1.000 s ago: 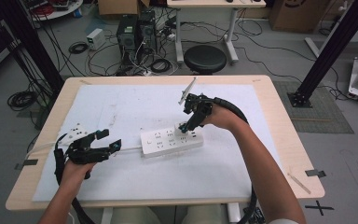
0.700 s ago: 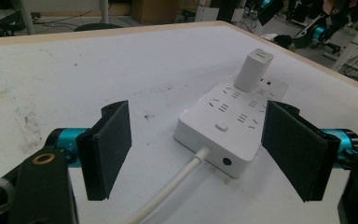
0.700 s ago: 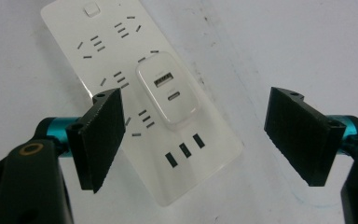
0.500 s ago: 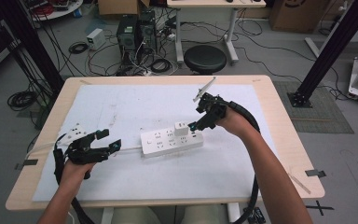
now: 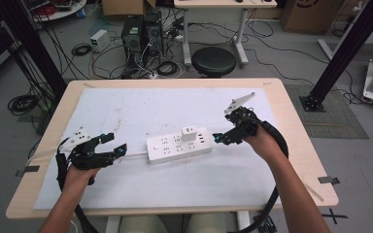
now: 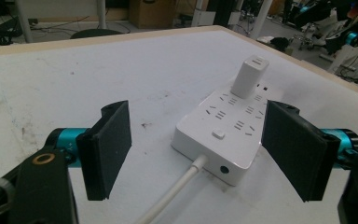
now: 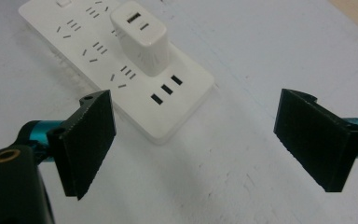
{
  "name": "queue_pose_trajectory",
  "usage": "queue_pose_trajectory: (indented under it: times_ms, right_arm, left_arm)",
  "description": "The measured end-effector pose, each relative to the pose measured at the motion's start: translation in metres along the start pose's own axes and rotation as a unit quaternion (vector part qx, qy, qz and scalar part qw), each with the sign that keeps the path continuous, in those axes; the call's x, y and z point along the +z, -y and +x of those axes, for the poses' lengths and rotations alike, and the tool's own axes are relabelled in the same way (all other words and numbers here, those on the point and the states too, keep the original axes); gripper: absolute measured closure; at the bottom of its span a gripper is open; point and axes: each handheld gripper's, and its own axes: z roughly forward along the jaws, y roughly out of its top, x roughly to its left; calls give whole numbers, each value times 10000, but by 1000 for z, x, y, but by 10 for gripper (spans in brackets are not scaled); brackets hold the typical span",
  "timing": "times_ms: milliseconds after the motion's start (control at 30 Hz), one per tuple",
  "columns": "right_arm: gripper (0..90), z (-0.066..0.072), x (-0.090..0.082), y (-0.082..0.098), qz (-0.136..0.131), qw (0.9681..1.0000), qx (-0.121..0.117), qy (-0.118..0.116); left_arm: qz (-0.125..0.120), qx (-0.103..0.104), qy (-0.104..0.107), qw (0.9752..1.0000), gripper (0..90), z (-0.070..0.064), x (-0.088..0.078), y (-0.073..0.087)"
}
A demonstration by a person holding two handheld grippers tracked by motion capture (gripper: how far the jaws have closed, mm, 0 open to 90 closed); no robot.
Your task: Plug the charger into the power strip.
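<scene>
The white rectangular plastic power strip [image 5: 178, 144] is lying flat near the middle of the white table mat [image 5: 141, 109], a small white cube charger [image 5: 189, 132] standing plugged into its top. Rigid, light and smooth, it is probably best pinched across its narrow sides. The right gripper [image 5: 218, 138], jaws spread and just been opening with nothing between them, is sitting just beside the strip's USB end. The left gripper [image 5: 117, 144], also spread and empty, is waiting at the cord [image 6: 175, 196] end.
</scene>
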Motion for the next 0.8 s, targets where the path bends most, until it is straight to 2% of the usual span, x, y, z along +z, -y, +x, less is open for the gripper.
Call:
queue_pose_trajectory:
  times_ms: [333, 800]
  right_arm:
    - [128, -2, -18, 39, -186, 9989, 317, 278]
    - [128, 2, -34, 57, -394, 9970, 466, 484]
  left_arm:
    - [-32, 74, -4, 10000, 242, -4, 0, -6]
    - [-45, 209, 5, 9998, 242, -5, -3, -11]
